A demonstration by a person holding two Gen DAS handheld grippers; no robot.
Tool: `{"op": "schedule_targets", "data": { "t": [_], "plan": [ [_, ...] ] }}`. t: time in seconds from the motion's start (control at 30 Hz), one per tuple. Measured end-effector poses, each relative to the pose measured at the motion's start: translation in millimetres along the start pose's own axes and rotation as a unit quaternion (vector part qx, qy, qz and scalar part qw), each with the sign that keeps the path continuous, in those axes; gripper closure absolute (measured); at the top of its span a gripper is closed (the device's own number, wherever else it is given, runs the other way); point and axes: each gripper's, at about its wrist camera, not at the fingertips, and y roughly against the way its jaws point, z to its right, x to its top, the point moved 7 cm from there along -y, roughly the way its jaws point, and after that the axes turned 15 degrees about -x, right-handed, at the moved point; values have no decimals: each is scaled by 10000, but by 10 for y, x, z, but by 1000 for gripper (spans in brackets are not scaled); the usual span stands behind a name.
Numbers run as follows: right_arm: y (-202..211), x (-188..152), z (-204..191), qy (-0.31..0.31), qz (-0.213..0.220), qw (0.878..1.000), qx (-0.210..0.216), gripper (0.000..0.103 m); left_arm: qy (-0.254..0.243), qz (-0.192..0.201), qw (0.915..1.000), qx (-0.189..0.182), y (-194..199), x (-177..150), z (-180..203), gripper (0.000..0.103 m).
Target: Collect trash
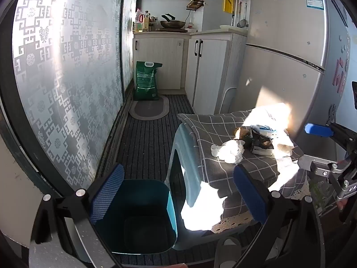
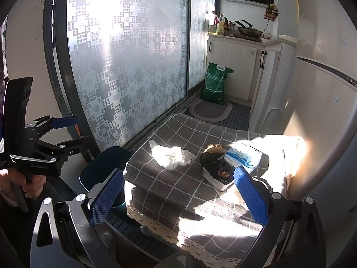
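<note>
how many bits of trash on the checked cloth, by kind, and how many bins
crumpled tissue: 1
dark snack packet: 1
blue-and-white wrapper: 1
brown scrap: 1, too small to identify
bin: 1, on the floor beside the cloth
total: 4 trash items, 1 bin

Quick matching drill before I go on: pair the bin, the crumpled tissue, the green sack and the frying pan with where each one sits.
Things:
1. teal bin
2. crumpled tissue
3. green sack
4. frying pan

Places:
A. on the far counter
B. on the checked cloth
C. on the floor beside the stool
D. on the floor against the far cabinet

Pairs: 1-C, 2-B, 3-D, 4-A
</note>
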Motion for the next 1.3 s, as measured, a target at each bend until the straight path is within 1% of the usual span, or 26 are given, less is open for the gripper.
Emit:
{"op": "schedule_targets", "data": {
  "t": [1.3],
  "plan": [
    [-19, -12, 20, 3, -29, 10000, -6, 3, 46, -18, 10000, -68, -16, -14, 17, 3]
  ]
}}
